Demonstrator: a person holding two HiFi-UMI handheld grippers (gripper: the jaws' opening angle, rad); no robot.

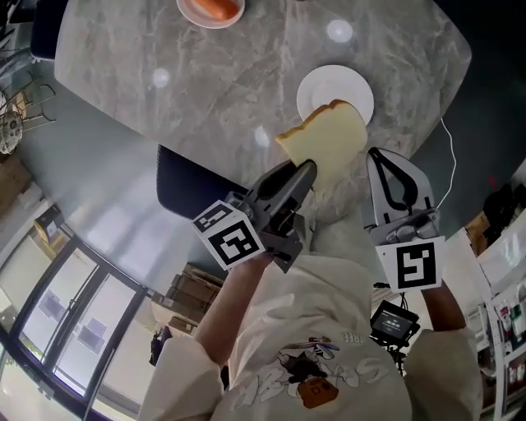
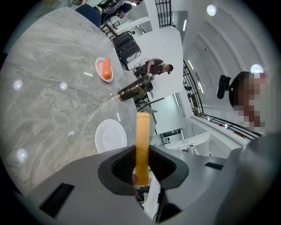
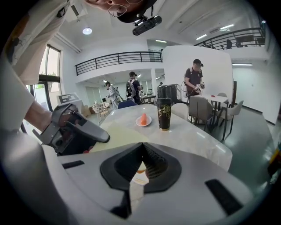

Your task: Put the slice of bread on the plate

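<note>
Bread slice between left gripper jaws; right gripper seemingly closed.

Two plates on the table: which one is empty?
The white plate just beyond the bread slice held by the left hand-held gripper is bare; the farther plate holds an orange food item.

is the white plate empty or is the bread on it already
Empty. The plate shows a bare white surface, and the bread is off it, in the air, clamped in the left gripper.
</note>
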